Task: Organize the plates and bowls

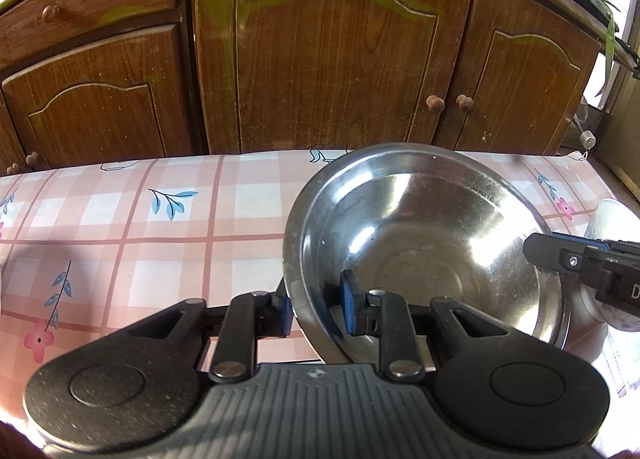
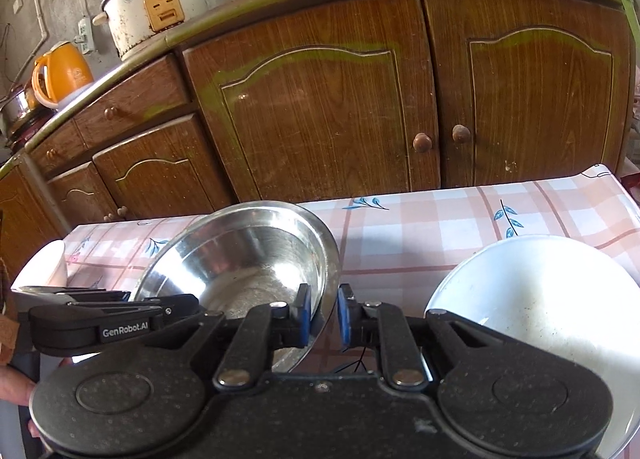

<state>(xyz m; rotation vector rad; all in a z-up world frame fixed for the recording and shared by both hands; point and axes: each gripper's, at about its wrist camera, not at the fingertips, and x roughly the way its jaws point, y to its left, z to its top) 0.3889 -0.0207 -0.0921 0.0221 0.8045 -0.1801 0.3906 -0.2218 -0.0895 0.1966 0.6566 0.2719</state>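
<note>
Two grippers are clamping one steel bowl by opposite parts of its rim. The left gripper is pinching the near-left rim between its blue pads, one inside the wall and one outside. The right gripper is squeezing the rim on the bowl's right side. The round bowl is tipping, mouth facing up and toward the cameras, over the checked tablecloth. A white bowl is sitting just right of it. Brown cabinet doors are standing behind.
</note>
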